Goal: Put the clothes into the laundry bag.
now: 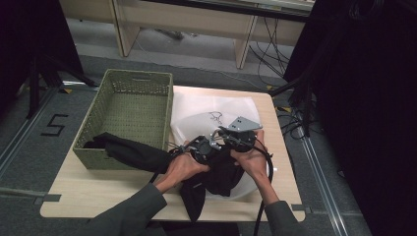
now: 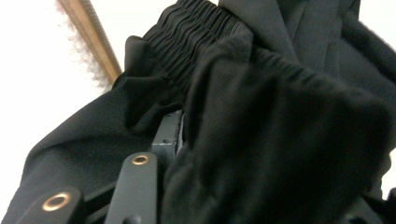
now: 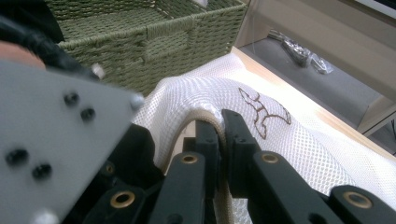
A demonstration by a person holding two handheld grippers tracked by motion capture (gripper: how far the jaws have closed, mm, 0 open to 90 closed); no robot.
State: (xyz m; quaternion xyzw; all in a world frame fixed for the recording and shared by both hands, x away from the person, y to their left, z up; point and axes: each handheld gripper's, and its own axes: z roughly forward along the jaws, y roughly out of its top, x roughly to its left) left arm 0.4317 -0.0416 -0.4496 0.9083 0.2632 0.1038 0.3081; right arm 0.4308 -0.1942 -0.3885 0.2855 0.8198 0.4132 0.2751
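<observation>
Jaws, right gripper view: right gripper (image 3: 223,122) is pinched tight on the edge of the white mesh bag (image 3: 289,140).
Jaws, left gripper view: black clothes (image 2: 261,116) drape over one jaw; I cannot tell if the left gripper grips them.
High view: both grippers meet over the bag on the bench (image 1: 98,194); the clothes trail into the green basket (image 1: 129,98).

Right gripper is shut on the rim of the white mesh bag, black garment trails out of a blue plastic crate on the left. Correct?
Not quite. The right gripper is shut on the rim of the white mesh bag, but the black garment trails out of a green woven basket, not a blue plastic crate. The high view shows it.
</observation>
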